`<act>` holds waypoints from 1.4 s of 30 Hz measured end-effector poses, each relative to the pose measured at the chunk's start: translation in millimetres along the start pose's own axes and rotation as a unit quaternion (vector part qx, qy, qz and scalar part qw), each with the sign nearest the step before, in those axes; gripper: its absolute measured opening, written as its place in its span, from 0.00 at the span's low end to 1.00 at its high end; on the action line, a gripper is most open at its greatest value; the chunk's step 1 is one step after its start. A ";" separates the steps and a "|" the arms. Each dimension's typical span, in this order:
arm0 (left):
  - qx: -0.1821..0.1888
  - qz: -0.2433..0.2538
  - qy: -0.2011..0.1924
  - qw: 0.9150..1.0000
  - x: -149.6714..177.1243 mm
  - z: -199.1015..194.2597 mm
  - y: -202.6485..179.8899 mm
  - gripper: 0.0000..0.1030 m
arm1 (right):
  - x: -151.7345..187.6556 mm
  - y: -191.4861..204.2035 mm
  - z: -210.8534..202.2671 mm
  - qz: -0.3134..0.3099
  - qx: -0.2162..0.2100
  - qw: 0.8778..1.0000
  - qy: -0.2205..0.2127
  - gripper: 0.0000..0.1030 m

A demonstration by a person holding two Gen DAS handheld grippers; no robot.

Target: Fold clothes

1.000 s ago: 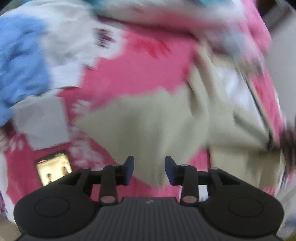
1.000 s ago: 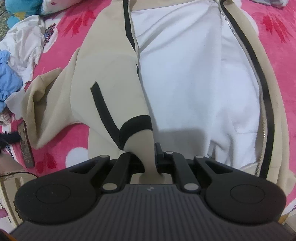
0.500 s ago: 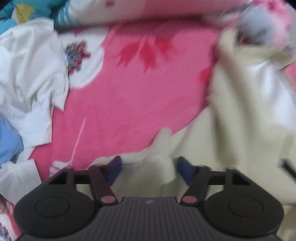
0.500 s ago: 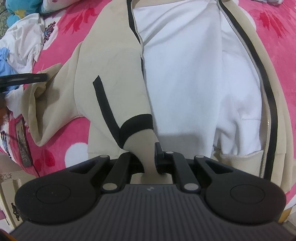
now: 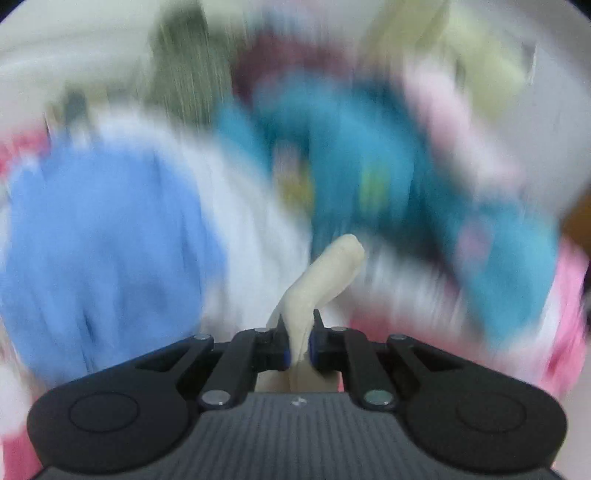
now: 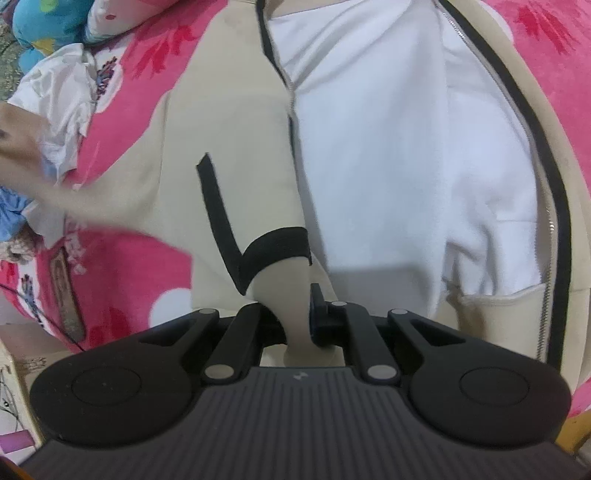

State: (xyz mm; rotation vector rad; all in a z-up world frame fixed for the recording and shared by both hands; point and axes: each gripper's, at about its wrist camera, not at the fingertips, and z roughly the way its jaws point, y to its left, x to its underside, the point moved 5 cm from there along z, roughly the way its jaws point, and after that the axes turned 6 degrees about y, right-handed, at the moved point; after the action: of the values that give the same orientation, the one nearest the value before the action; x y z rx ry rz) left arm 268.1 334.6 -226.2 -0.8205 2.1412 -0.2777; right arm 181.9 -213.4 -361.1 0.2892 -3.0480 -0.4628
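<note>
The right gripper (image 6: 299, 317) points steeply down over the beige zip-up jacket with black trim and white lining (image 6: 236, 122), its jaws pinching the beige end of a sleeve just below the black cuff band (image 6: 277, 245). The left gripper (image 5: 300, 345) points only a little below level, its jaws pressed together on a fold of the same beige cloth (image 5: 325, 273), which rises out between the blue pads (image 5: 286, 356) and curls forward.

A second ago the left jaws stood spread over the jacket with nothing between them; half a second ago they straddled its edge, and they have just been closing, now with the cloth caught. That view has swung up from the blanket and is badly blurred. The right gripper has kept its place and its hold, while the jacket's left side is now drawn out toward the frame's left edge, blurred.

The jacket lies open, lining up, on a pink blanket with red flowers and white patches (image 6: 133, 266) spread over a bed. Left of the jacket lies a crumpled white garment (image 6: 62, 88), with a light blue garment (image 5: 99, 251) beside it. Beyond these sits a teal soft toy (image 6: 48, 26).
</note>
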 end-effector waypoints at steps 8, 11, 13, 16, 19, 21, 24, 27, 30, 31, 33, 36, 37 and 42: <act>-0.125 -0.030 -0.020 0.991 -7.5 35.3 70.8 0.17 | -6.2 52.0 26.2 -0.007 -0.073 0.997 0.018 0.09; -0.150 -0.079 0.048 0.984 12.9 62.3 102.4 0.29 | -8.8 58.8 44.6 0.017 -0.094 0.995 0.035 0.13; -0.144 -0.079 0.039 0.986 15.8 54.0 102.1 0.38 | -10.1 59.6 48.2 0.039 -0.107 0.993 0.043 0.19; -0.156 -0.075 0.005 0.985 12.4 30.9 97.6 0.59 | -10.3 60.1 44.3 0.050 -0.115 0.991 0.041 0.31; -0.151 -0.089 -0.015 0.984 -2.9 16.8 101.4 0.67 | -9.3 56.9 37.5 0.055 -0.110 0.992 0.030 0.48; -0.149 -0.091 -0.021 0.984 -9.2 6.2 100.0 0.67 | -8.0 52.3 32.1 0.066 -0.117 0.991 0.017 0.51; -0.134 -0.083 -0.028 0.987 -13.5 -11.7 89.1 0.68 | -7.1 43.5 23.5 0.093 -0.147 0.985 -0.009 0.54; -0.106 -0.065 -0.028 0.992 -10.4 -33.9 72.2 0.69 | -5.1 33.3 14.4 0.115 -0.172 0.978 -0.031 0.55; -0.075 -0.040 -0.007 0.996 4.7 -55.7 53.8 0.70 | 0.6 22.5 8.5 0.130 -0.200 0.970 -0.041 0.57; -0.064 -0.032 0.002 0.997 10.6 -62.8 47.6 0.70 | 2.7 19.4 7.5 0.134 -0.211 0.967 -0.041 0.57; -0.053 -0.018 0.023 0.998 27.3 -77.0 37.5 0.71 | 7.3 15.3 8.2 0.140 -0.231 0.962 -0.035 0.59; -0.033 -0.008 0.066 0.997 59.5 -93.3 26.8 0.72 | 12.4 10.5 7.5 0.135 -0.240 0.961 -0.018 0.59; -0.033 0.002 0.080 0.996 74.0 -98.0 22.5 0.72 | 14.0 8.7 5.7 0.130 -0.242 0.961 -0.015 0.59; -0.039 0.060 0.165 0.984 167.8 -105.1 2.7 0.72 | 21.1 -6.2 -18.4 0.089 -0.233 0.968 -0.016 0.59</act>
State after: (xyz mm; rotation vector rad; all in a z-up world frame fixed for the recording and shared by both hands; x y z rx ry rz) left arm 109.7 221.3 -262.1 -0.7250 2.5165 -0.2834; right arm 163.6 -228.6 -345.1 -0.0134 -2.8362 -1.1442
